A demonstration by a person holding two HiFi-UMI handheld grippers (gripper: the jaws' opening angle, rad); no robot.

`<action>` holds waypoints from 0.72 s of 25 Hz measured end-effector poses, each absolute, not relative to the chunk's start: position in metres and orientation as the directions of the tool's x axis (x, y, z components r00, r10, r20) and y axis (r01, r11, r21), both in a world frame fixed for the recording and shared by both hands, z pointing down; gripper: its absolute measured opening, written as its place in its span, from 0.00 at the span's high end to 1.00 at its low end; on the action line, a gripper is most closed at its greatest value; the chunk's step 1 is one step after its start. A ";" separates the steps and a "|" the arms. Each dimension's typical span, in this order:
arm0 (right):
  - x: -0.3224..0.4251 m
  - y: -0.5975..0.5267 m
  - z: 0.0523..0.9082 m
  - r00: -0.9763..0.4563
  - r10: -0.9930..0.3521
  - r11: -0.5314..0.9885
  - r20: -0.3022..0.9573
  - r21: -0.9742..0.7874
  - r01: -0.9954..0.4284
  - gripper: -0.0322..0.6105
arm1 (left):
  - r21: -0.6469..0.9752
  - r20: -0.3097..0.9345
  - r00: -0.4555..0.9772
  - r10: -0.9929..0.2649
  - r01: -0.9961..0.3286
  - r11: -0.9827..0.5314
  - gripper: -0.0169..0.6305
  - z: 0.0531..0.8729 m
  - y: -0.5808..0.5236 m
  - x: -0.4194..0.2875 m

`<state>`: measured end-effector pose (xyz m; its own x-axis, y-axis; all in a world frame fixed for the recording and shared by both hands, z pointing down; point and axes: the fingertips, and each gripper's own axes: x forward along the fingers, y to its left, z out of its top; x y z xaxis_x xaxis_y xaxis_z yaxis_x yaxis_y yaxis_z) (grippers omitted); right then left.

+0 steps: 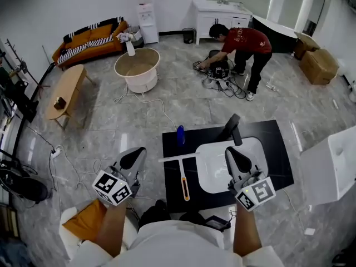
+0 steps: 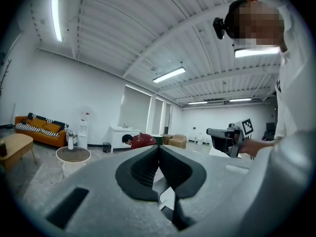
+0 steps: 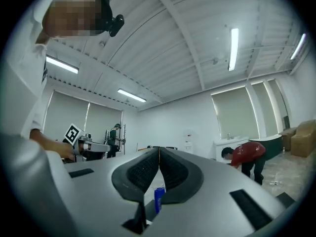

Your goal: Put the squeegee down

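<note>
The surface (image 1: 278, 149) bears the squeegee (image 1: 183, 178), shown only in head view; your left gripper (image 2: 159, 151) and right gripper (image 3: 159, 152) have closed, empty fingers.

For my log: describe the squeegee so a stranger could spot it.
Find the black countertop with a white basin set in it. The squeegee lies flat left of the basin: T-shaped, white blade, orange-striped handle, unlike the upright blue bottle beyond it.

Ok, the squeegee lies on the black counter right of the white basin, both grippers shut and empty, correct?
No: the head view shows the squeegee on the black counter left of the white basin, not right. The left gripper and right gripper are shut and empty, as you say.
</note>
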<state>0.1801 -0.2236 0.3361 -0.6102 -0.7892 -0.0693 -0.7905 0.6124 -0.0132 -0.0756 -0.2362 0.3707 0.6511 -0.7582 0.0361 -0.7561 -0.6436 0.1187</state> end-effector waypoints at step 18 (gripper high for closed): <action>0.110 -0.047 0.357 -0.499 -0.866 0.500 -0.033 -0.052 -0.864 0.93 | 0.177 -0.010 0.749 -0.662 -0.650 -0.739 0.95 0.378 -0.093 -0.149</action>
